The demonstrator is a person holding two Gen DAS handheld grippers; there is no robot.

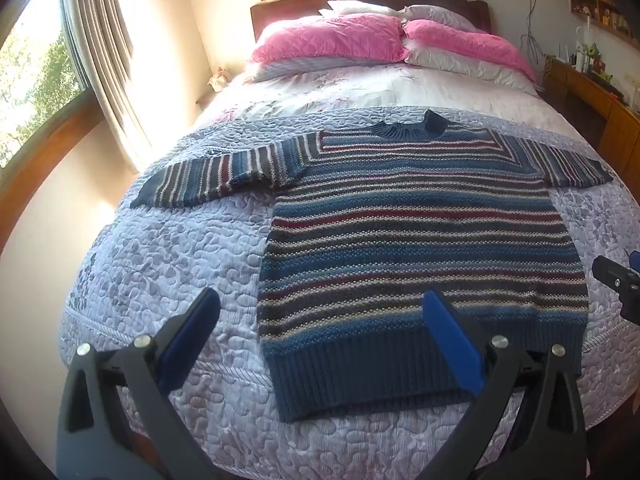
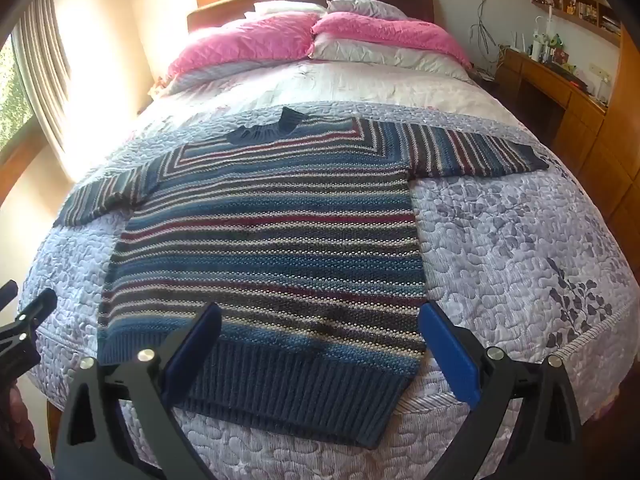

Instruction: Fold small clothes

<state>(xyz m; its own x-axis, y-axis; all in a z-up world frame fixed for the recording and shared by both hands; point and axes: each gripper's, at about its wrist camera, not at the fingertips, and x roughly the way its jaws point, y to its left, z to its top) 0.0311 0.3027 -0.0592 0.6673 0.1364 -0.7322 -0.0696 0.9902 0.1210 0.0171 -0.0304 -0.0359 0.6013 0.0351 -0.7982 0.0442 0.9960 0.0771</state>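
Now, left gripper [image 1: 320, 340] and right gripper [image 2: 320, 344] fingers spread wide, empty, above sweater [image 1: 420, 232] hem.

Black tool [image 1: 320, 340] arms, blue pads [image 1: 452, 344], silver screws [image 1: 500, 341]

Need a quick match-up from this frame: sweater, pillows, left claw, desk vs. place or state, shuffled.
1 sweater
2 pillows
3 left claw
4 desk

a open, over the hem's left corner
b along the right wall
c spread flat on the quilt
d pink, at the headboard

Pairs: 1-c, 2-d, 3-a, 4-b
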